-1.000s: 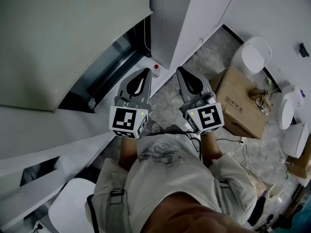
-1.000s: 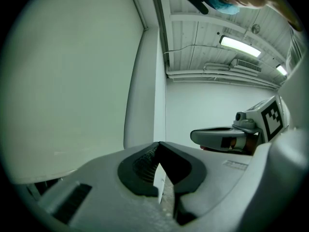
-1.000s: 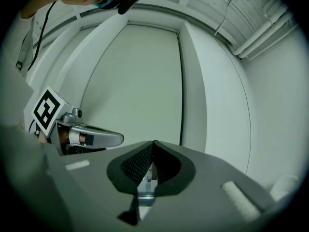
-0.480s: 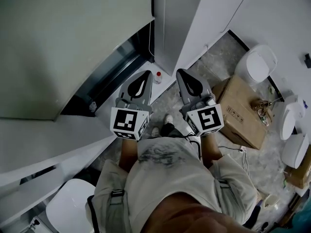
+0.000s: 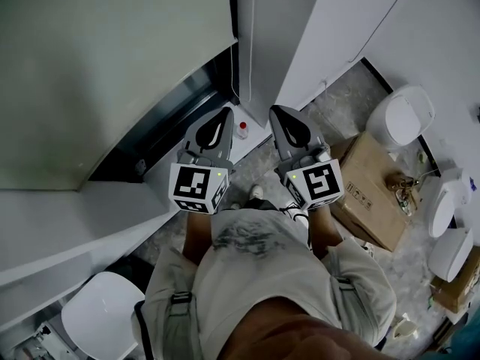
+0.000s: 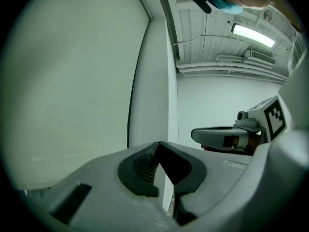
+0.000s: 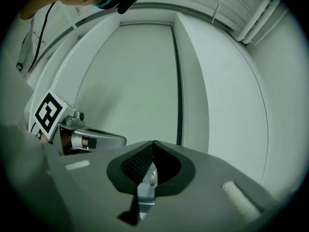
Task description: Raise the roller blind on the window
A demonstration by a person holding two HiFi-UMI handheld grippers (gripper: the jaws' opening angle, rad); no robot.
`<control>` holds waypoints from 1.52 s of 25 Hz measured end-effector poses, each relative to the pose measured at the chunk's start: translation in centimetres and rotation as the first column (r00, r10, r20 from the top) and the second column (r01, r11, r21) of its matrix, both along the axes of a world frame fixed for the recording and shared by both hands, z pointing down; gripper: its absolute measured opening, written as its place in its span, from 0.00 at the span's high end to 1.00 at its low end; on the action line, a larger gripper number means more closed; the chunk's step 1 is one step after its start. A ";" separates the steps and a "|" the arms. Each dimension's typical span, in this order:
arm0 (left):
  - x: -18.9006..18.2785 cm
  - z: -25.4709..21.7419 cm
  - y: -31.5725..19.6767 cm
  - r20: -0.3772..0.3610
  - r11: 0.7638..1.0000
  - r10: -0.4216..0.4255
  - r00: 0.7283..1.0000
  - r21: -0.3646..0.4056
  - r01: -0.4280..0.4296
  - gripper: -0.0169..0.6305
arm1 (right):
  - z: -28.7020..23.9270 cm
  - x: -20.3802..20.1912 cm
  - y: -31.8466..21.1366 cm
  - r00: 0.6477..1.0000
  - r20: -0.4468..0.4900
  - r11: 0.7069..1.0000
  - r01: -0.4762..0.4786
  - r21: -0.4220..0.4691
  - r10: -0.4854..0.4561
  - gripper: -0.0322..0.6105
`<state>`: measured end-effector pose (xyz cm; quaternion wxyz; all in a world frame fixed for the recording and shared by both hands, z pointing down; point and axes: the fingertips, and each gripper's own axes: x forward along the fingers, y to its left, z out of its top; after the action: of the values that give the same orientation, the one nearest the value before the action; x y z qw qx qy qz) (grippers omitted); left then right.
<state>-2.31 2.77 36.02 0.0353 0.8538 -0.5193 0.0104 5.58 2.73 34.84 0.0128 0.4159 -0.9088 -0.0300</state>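
The pale roller blind (image 5: pixel 112 58) hangs down over most of the window at the upper left, with a dark strip of glass and frame (image 5: pixel 169 118) showing under its bottom edge. It also fills the left gripper view (image 6: pixel 72 81) and the right gripper view (image 7: pixel 140 81). A dark gap with a thin cord (image 7: pixel 179 105) runs down the blind's right edge. My left gripper (image 5: pixel 223 115) and right gripper (image 5: pixel 279 113) are held side by side in front of my chest. They point toward the window's lower right corner, a short way from it. Both are shut and hold nothing.
A white sill (image 5: pixel 75 223) runs below the window, and a white wall pillar (image 5: pixel 277 36) stands right of it. A small red-capped bottle (image 5: pixel 241 130) sits on the floor by the pillar. A cardboard box (image 5: pixel 375 186) and white seats (image 5: pixel 401 115) lie to the right, another white seat (image 5: pixel 101 317) at lower left.
The head view has shifted a little toward the window, so the blind and pillar loom larger. Both grippers keep the same pose, shut and side by side.
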 end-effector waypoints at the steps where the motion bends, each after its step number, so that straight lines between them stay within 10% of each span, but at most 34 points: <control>1: 0.1 0.0 -0.4 0.001 1.000 -0.011 1.000 -0.001 0.011 0.97 | -0.1 0.1 -0.4 1.000 -0.004 1.000 0.008 0.001 -0.008 0.94; 16: 1.0 -0.4 -4.1 0.010 0.998 -0.068 0.998 0.008 0.068 0.97 | -0.5 0.8 -4.0 0.997 -0.021 0.997 0.074 0.013 -0.073 0.94; 38: -0.2 -0.8 -15.2 -0.003 0.997 0.078 0.997 0.014 -0.078 0.96 | -0.2 -1.2 -13.8 0.997 -0.046 0.998 -0.062 -0.019 0.061 0.94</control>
<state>-2.47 -12.42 35.20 0.0301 0.8736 -0.4857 0.0066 4.36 -11.08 34.61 0.0384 0.4428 -0.8953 -0.0297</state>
